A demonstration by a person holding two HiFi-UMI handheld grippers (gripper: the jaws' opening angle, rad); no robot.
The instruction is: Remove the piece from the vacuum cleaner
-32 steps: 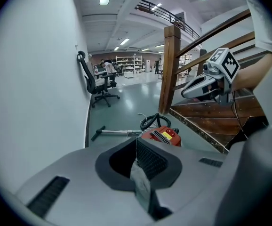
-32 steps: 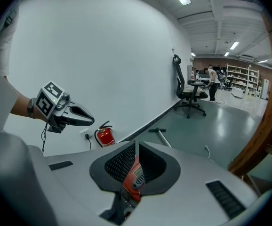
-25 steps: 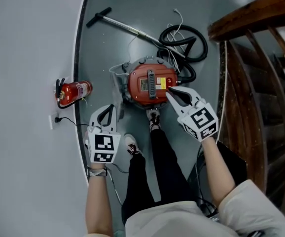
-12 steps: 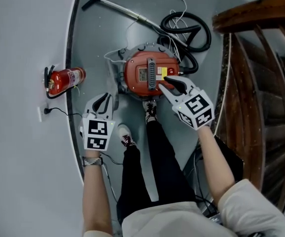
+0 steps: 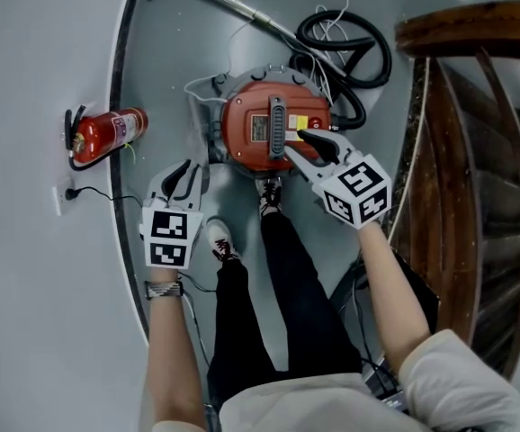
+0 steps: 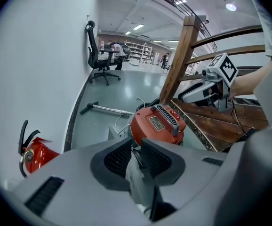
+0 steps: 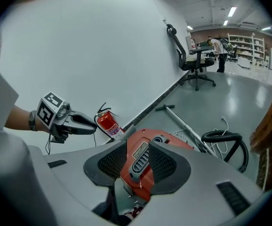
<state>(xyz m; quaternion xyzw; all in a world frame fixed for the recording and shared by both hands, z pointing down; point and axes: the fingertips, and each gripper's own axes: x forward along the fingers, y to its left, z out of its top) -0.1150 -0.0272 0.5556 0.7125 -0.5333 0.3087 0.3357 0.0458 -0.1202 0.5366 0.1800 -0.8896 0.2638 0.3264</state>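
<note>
Red vacuum cleaner (image 5: 273, 133) stands on the floor, upper centre of the head view. Its domed top looks like rigid, smooth plastic and fairly light, so the grey handle (image 5: 277, 126) is judged the surest hold. Right claw (image 5: 298, 144) hangs over the top beside the handle and left claw (image 5: 195, 171) sits lower left, off the body, both parted and gripping nothing. Versus a second ago: both have just been opening, and the right one now overlaps the top, not its edge.

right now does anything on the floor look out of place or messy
Yes, mildly. Beyond the red vacuum cleaner, the metal wand lies flat on the floor instead of standing or being stowed, and the black hose sprawls in a loose coil beside it. Nothing looks spilled or broken.
</note>
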